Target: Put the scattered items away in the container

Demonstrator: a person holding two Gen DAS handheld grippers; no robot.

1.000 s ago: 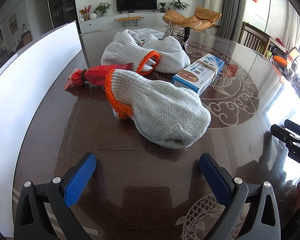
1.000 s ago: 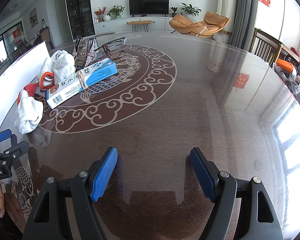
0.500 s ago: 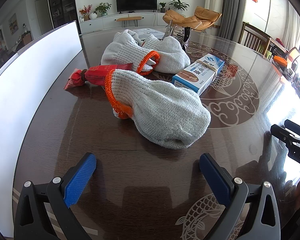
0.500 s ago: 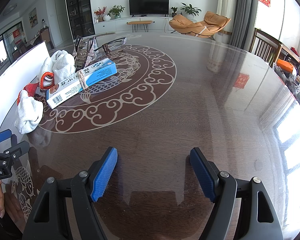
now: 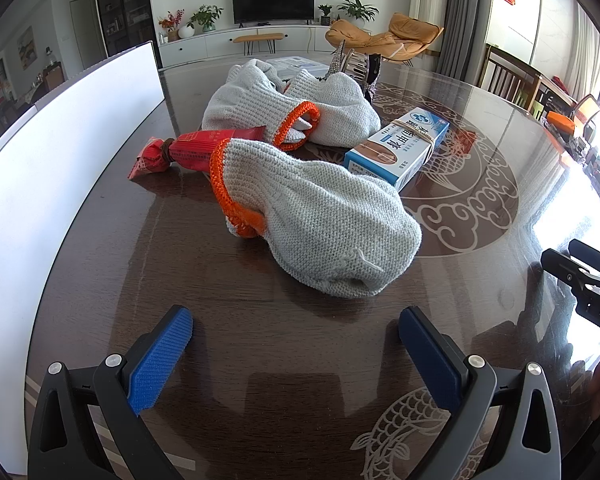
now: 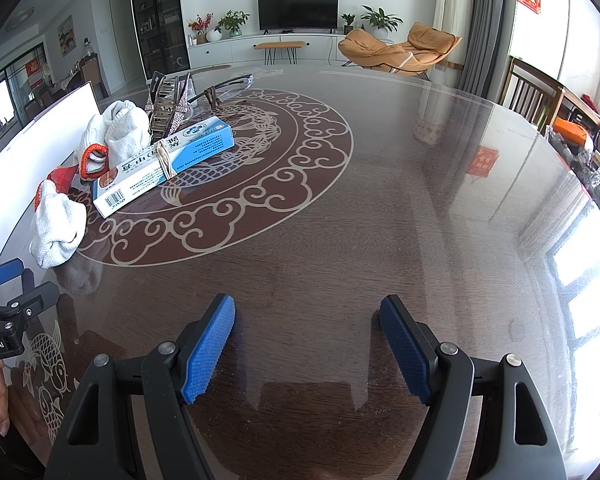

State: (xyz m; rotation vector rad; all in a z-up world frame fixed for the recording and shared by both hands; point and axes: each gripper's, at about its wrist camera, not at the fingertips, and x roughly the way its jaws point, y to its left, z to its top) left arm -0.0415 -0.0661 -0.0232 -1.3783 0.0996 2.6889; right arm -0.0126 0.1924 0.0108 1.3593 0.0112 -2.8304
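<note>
Both tools hover low over the dark glossy table [image 6: 380, 208], and neither holds anything. The left hand-held gripper [image 5: 296, 330] has its blue pads spread wide, aimed at the near glove [image 5: 320, 216], a grey knitted work glove with an orange cuff lying limp just ahead of it. The right hand-held gripper [image 6: 308, 320] is likewise spread and empty, over bare table well apart from the clutter.

The scattered items lie together on the left part of the table: a second glove [image 5: 284, 108] behind the first, a red packet [image 5: 204, 148] partly tucked under the near glove's cuff, a blue and white box [image 5: 400, 148] bound with a rubber band just beside the gloves, and a glittery hair clip [image 6: 168, 108] with a pair of glasses [image 6: 224, 90] further back. The tall white panel [image 5: 60, 152] along the left edge is probably the container wall, though its inside is hidden.

The glove looks light and floppy; it will sag and drape, so a pinch through the bunched middle or the thick cuff should hold best. The box seems stiff and light, easiest gripped across its narrow sides. The glasses and clip look fragile and call for a gentle squeeze
</note>
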